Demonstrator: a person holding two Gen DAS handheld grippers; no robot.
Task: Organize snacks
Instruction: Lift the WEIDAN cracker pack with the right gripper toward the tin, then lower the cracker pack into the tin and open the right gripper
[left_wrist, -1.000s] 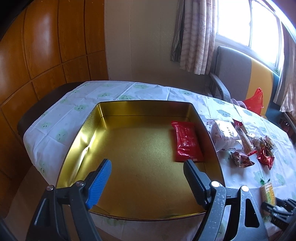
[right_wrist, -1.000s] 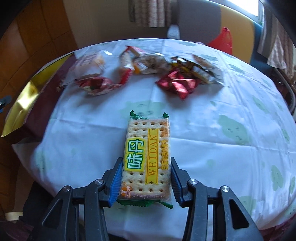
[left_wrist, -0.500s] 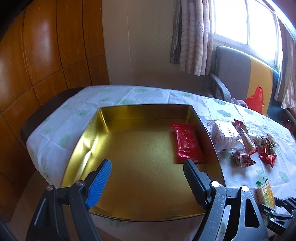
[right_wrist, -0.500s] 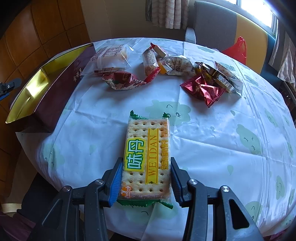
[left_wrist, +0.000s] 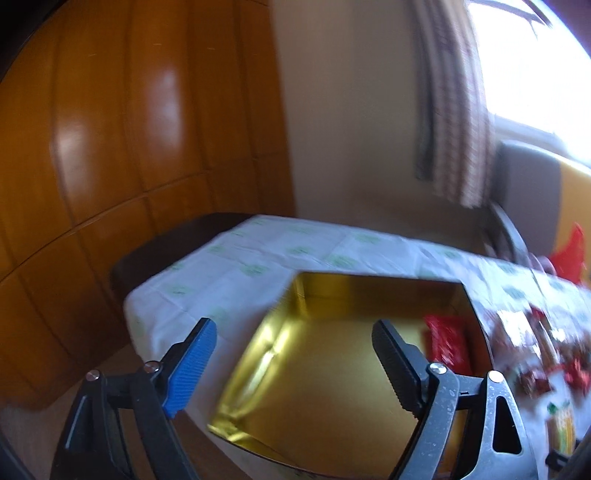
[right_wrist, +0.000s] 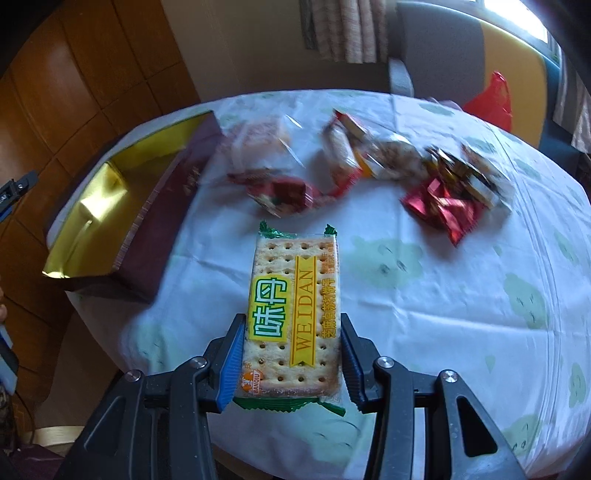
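My right gripper (right_wrist: 291, 354) is shut on a cracker packet (right_wrist: 293, 306) with a yellow label and green ends, held off the tablecloth. Beyond it lie several loose snacks: a red wrapper (right_wrist: 284, 192), a clear packet (right_wrist: 258, 136) and a foil pile (right_wrist: 450, 184). The gold tin (right_wrist: 92, 206) with dark red walls stands at the left. In the left wrist view my left gripper (left_wrist: 291, 350) hangs over the tin's (left_wrist: 332, 295) near left side, its jaws opening with nothing between them. A red packet (left_wrist: 445, 343) lies inside the tin at the right.
A white cloth with green prints (right_wrist: 461, 295) covers the round table. A grey and yellow chair (right_wrist: 461, 48) with a red bag (right_wrist: 491, 99) stands behind it. Wooden panelling (left_wrist: 92, 147) is at the left, and a curtain (left_wrist: 454, 110) hangs by the window.
The left gripper has risen and tilted up, swinging left so the tin sits lower right in its view. The right gripper has lifted the cracker packet and drawn back; the tin shows more at its left.
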